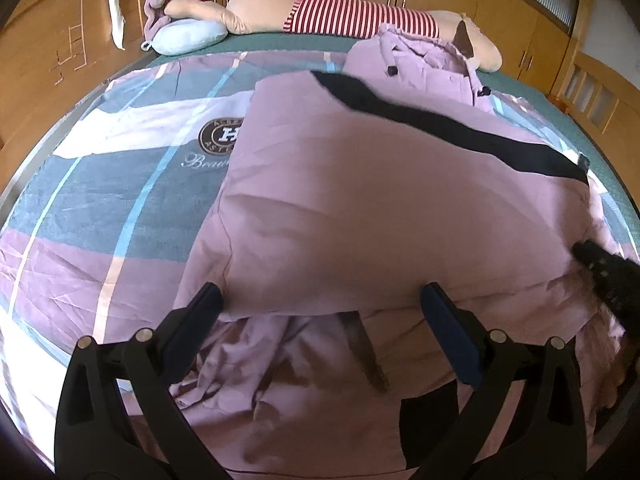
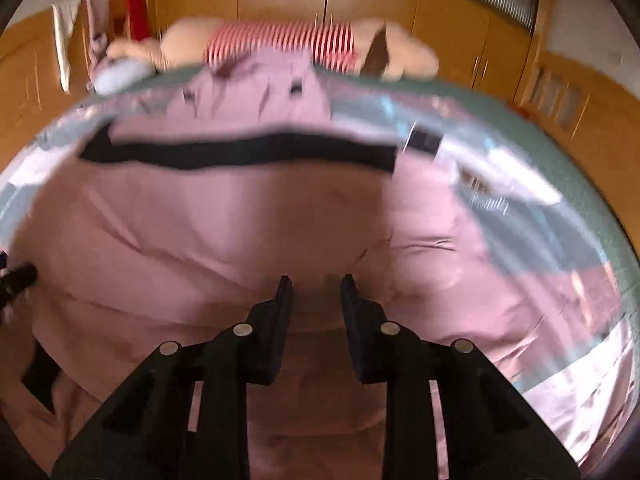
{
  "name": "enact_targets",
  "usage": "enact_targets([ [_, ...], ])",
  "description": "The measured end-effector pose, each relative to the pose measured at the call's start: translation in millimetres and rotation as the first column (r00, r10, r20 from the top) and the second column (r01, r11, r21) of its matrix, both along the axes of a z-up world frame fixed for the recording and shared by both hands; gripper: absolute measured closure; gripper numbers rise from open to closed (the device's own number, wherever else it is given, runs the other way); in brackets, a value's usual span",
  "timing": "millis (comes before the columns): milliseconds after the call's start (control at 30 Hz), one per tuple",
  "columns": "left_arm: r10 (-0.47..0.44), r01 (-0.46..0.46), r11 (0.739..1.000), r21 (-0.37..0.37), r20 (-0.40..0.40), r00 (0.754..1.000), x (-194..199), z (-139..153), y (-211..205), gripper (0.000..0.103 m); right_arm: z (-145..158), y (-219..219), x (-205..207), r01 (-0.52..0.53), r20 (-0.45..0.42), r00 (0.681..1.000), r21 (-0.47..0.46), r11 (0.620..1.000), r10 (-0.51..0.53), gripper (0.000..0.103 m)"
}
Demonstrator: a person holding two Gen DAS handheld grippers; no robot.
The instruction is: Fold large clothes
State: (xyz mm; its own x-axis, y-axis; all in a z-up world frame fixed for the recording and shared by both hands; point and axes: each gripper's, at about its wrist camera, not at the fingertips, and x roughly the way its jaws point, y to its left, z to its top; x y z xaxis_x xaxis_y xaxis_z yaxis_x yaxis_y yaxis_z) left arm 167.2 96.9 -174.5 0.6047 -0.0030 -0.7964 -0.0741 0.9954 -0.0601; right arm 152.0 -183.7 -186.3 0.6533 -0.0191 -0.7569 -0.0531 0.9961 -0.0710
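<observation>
A large mauve coat with a black band lies partly folded on the bed; it also shows in the right wrist view, blurred. Its hood points to the far side. My left gripper is open, its jaws wide apart at the near folded edge with nothing between them. My right gripper is open with a narrow gap, just above the coat's near edge. Its tip shows at the right of the left wrist view. The left gripper's tip shows at the left edge of the right wrist view.
The bed has a plaid cover with a round logo. A long plush toy in a red striped shirt and a pale blue cushion lie at the far edge. Wooden cabinets stand behind.
</observation>
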Motion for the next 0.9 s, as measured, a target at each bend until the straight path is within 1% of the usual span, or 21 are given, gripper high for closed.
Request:
enact_targets([
  [200, 0.001, -0.001, 1.000, 0.017, -0.025, 1.000, 3, -5, 0, 0.002, -6, 7, -2, -0.002, 0.001, 1.000, -0.045, 0.999, 0.002, 0.075],
  [367, -0.002, 0.002, 1.000, 0.028, -0.034, 0.999, 4, -7, -1, 0.002, -9, 5, -2, -0.002, -0.004, 1.000, -0.030, 1.000, 0.002, 0.074],
  [500, -0.001, 0.003, 0.999, 0.036, -0.047, 0.999, 5, -10, -2, 0.002, -10, 7, -4, -0.003, -0.002, 1.000, -0.036, 0.999, 0.003, 0.072],
  [567, 0.004, -0.003, 0.999, 0.037, -0.038, 0.999, 4, -8, -2, 0.002, -7, 7, -5, -0.003, 0.007, 1.000, -0.040, 0.999, 0.003, 0.066],
  [600, 0.006, -0.005, 0.999, 0.035, -0.018, 1.000, 1, -5, -2, 0.002, -1, 8, -8, -0.013, 0.031, 0.999, -0.029, 1.000, 0.014, 0.053],
  [633, -0.003, 0.002, 1.000, 0.028, 0.014, 1.000, -2, 0, -3, 0.002, 6, 9, -13, -0.023, 0.072, 0.997, -0.017, 1.000, 0.024, 0.037],
  [700, -0.028, 0.027, 0.999, 0.017, 0.066, 0.997, -6, 8, -7, 0.002, 23, 12, -25, -0.006, 0.194, 0.981, -0.037, 0.999, 0.013, 0.019],
  [733, -0.033, 0.032, 0.999, 0.020, 0.077, 0.997, -7, 10, -8, 0.002, 27, 12, -26, -0.004, 0.215, 0.977, -0.043, 0.999, 0.014, 0.019],
  [767, -0.038, 0.036, 0.999, 0.027, 0.078, 0.996, -7, 10, -10, 0.002, 28, 12, -24, 0.001, 0.207, 0.978, -0.046, 0.999, 0.008, 0.019],
  [800, -0.043, 0.041, 0.999, 0.035, 0.068, 0.997, -6, 8, -12, 0.002, 24, 10, -20, 0.005, 0.181, 0.983, -0.046, 0.999, 0.003, 0.019],
  [867, -0.048, 0.047, 0.997, 0.060, 0.015, 0.999, -1, -3, -14, 0.002, 10, 5, -10, 0.025, 0.099, 0.995, -0.041, 0.999, -0.020, 0.019],
  [900, -0.046, 0.047, 0.996, 0.071, -0.006, 0.999, 2, -9, -15, 0.002, -2, 1, -3, 0.035, 0.039, 0.999, -0.021, 0.999, -0.034, 0.019],
])
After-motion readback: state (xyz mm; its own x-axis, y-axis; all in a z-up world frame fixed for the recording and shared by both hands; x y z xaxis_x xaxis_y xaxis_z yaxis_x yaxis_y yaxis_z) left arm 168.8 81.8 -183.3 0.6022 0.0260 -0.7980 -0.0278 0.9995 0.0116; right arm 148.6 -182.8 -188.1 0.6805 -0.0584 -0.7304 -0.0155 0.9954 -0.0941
